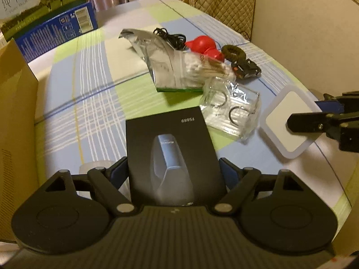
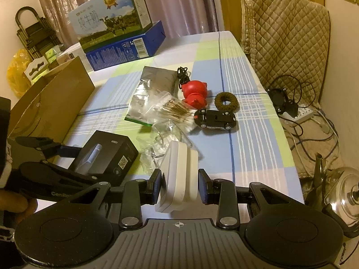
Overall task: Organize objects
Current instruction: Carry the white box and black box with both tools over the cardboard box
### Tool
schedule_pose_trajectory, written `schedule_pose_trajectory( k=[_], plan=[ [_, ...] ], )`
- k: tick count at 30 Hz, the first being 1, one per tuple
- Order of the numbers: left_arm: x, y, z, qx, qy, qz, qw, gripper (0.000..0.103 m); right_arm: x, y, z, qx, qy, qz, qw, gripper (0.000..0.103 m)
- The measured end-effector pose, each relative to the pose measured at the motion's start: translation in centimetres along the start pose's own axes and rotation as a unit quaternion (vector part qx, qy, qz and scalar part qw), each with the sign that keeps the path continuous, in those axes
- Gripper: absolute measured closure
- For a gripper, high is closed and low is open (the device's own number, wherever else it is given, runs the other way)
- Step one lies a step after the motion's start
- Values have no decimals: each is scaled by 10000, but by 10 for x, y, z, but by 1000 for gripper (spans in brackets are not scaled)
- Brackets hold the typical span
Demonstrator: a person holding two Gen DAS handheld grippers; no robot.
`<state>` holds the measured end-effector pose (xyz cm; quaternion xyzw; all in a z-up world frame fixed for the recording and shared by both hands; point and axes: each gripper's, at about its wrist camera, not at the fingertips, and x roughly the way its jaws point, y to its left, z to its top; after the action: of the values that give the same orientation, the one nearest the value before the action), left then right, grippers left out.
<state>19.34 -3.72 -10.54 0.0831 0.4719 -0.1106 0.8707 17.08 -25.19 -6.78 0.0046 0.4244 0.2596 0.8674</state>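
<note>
A black shaver box sits near the front of the checked tablecloth. My left gripper straddles it, its blue pads against the box's two long sides. My right gripper is shut on a white rounded-square device, held on edge just above the cloth, to the right of the black box.
Behind lie a clear packet with rings, a foil bag, bagged cotton swabs, a red toy, a brown ring, a toy car and a black cord. An open cardboard box stands left, milk cartons behind.
</note>
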Motion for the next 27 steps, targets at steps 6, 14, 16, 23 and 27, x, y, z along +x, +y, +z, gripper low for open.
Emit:
schedule_pose_trajectory(
  k=[6, 14, 16, 23, 27],
  plan=[
    [-11, -1, 1, 108, -37, -69, 9999, 26, -4, 4, 1, -80, -21, -47, 10000, 72],
    [-45, 9, 16, -17, -284, -255, 9993, 26, -18, 16, 11, -165, -110, -22, 9998, 72],
    [-61, 19, 23, -136, -407, -302, 9986, 26, -25, 24, 19, -229, -188, -4, 9996, 72],
    [-129, 77, 45, -399, -855, -133, 9955, 26, -49, 68, 60, -446, -547, 308, 9970, 72],
    [-167, 125, 44, -509, -981, 205, 9937, 25, -51, 116, 86, -642, -657, 711, 9932, 72]
  ],
)
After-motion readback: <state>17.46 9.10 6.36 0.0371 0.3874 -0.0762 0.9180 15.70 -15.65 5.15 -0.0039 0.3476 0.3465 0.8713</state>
